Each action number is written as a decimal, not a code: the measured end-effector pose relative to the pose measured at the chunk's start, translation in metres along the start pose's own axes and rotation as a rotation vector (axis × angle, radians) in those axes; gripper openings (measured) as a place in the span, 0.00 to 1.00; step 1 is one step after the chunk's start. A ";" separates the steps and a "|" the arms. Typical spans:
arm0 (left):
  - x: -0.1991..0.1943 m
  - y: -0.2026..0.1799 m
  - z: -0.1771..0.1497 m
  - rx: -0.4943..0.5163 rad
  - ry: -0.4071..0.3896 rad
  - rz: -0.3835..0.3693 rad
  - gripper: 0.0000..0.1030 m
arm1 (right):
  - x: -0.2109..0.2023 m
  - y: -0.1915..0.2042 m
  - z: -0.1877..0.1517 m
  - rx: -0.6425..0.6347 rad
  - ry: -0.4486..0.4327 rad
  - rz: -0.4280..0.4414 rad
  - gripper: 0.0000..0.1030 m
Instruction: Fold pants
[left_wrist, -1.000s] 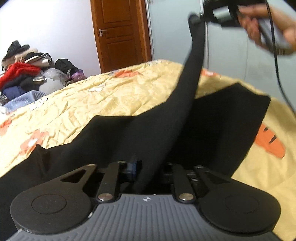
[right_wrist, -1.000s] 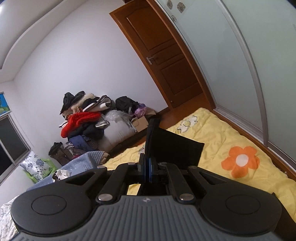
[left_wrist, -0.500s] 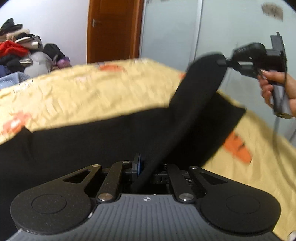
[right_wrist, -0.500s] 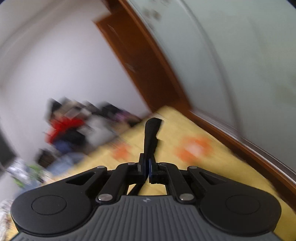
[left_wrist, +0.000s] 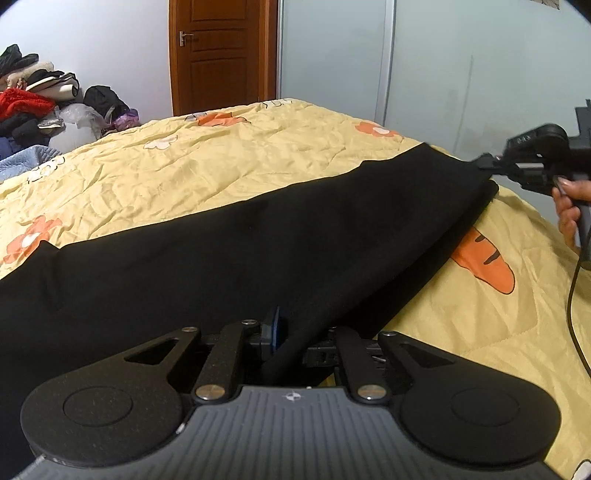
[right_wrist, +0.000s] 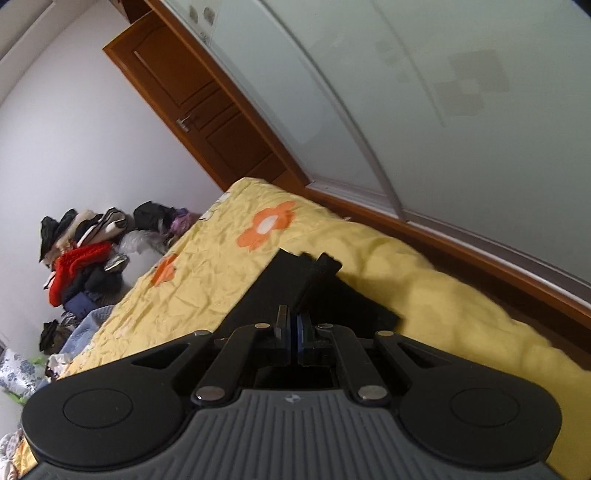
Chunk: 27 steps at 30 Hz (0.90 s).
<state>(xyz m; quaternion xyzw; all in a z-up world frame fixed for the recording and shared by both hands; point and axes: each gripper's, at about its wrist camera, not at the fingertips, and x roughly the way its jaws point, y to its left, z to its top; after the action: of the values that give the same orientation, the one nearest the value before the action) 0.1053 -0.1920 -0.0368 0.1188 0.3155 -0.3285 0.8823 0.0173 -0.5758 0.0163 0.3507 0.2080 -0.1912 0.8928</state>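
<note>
Black pants (left_wrist: 258, 251) lie stretched across the yellow flowered bedspread (left_wrist: 184, 173), one leg laid over the other. My left gripper (left_wrist: 291, 336) is shut on the near edge of the pants. My right gripper (left_wrist: 487, 164) shows at the far right of the left wrist view, shut on the pants' far end just above the bed. In the right wrist view the right gripper (right_wrist: 294, 325) pinches black fabric (right_wrist: 291, 284) between its blue pads.
A pile of clothes (left_wrist: 33, 99) sits on the floor at the left beyond the bed. A wooden door (left_wrist: 218, 55) and frosted sliding wardrobe panels (left_wrist: 461, 66) stand behind. The bed's right edge (right_wrist: 480, 317) runs along the wardrobe rail.
My right gripper has come down from high above the bed to the pants' far end, laying the lifted leg flat over the other. The left gripper has kept its hold.
</note>
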 end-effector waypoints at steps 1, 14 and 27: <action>0.001 0.000 0.000 0.002 0.002 0.000 0.11 | -0.001 -0.004 -0.001 0.002 0.007 -0.013 0.03; -0.014 -0.002 0.002 -0.013 0.042 -0.001 0.70 | -0.021 -0.018 -0.003 0.065 -0.102 -0.216 0.16; -0.053 0.109 0.026 -0.141 -0.003 0.127 0.87 | 0.047 0.206 -0.108 -0.810 0.403 0.272 0.20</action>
<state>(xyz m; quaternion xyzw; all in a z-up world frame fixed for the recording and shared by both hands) 0.1586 -0.0935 0.0172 0.0757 0.3282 -0.2494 0.9080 0.1317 -0.3691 0.0330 0.0282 0.3872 0.0960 0.9165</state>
